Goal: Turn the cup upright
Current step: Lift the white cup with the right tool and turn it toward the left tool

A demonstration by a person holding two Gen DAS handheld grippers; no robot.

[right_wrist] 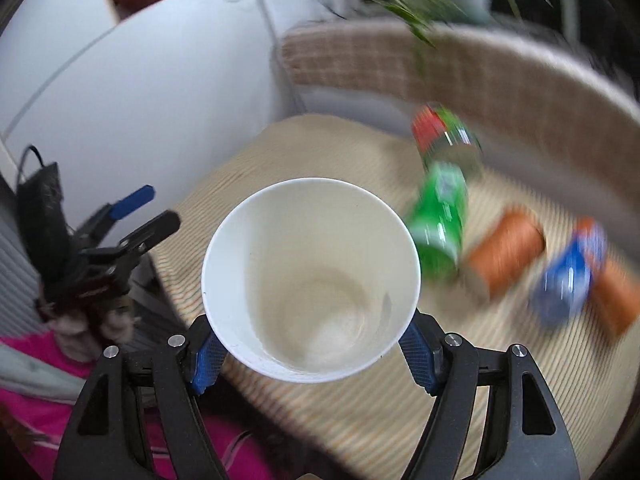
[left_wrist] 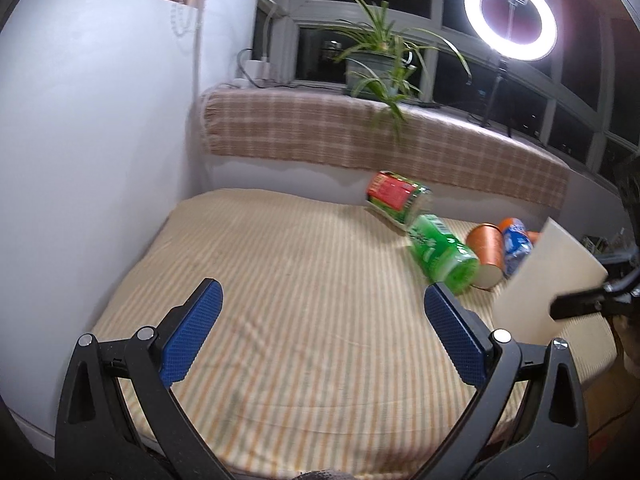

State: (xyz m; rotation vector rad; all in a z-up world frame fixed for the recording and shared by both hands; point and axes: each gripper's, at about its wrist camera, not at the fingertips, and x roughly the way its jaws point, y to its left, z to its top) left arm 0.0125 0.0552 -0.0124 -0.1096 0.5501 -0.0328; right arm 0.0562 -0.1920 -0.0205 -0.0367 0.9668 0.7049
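Cup (right_wrist: 311,280) clamped between right gripper (right_wrist: 310,354) jaws, mouth seemingly facing camera

A white wall (left_wrist: 100,140) is seen on the left; dark windows (left_wrist: 460,20) are set behind a sill draped in checked cloth (left_wrist: 360,136); a potted plant (left_wrist: 376,60) and a lit ring light (left_wrist: 510,16) are placed there; a striped cloth (left_wrist: 300,300) is spread over the surface.

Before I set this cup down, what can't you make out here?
- Left wrist view: white cup cut off lower right by the right gripper arm.
- Right wrist view: can labels, e.g. green can, motion-blurred.
- Right wrist view: cup's outer base and the cloth beneath, hidden by the cup.
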